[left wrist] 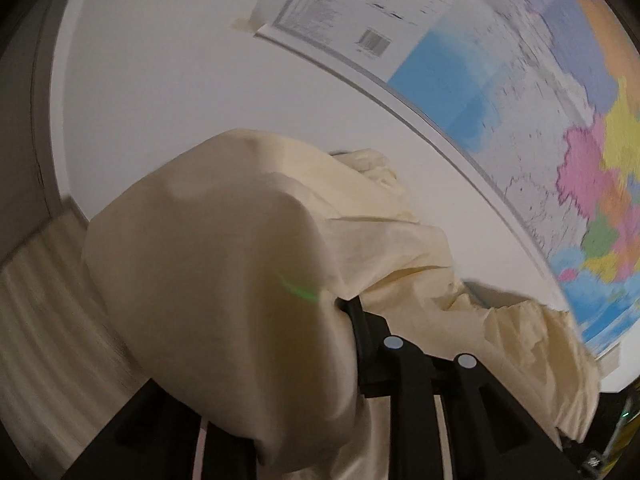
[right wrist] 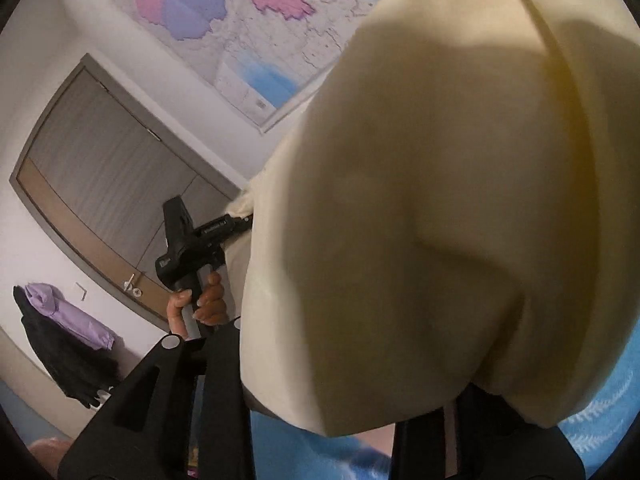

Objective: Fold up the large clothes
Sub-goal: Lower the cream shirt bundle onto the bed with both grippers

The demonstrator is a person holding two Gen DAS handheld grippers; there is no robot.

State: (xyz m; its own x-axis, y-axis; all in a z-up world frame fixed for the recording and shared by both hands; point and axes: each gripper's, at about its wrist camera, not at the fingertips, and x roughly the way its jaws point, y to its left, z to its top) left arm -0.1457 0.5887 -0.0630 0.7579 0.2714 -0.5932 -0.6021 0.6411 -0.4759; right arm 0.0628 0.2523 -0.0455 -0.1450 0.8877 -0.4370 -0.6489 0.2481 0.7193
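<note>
Cream garment (left wrist: 224, 264) reads as thin woven cloth — soft, light, no stiffness, drapes and bunches wherever it isn't pulled taut. Not fragile; the worry is slip, since a single layer can creep out of a shallow pinch. Best hold, I'd judge, is a hem or seam edge, deep between the fingers, with both holds spread apart so the cloth hangs flat.

It's up in the air, held between the two grippers in front of the wall map (left wrist: 560, 128), not lying on anything.

Left gripper (left wrist: 348, 304): cloth billows over the left finger and hides it; right finger (left wrist: 362, 328) pokes into a fold. Looks clamped on the garment, but the tips are buried.

Right gripper (right wrist: 360, 408): cloth (right wrist: 440, 208) balloons over the fingers and fills the view above them, tips hidden — can't tell how tightly they meet. The right view also shows the left gripper (right wrist: 244, 222) biting the cloth edge, with the person's hand (right wrist: 200, 304) on its handle.
</note>
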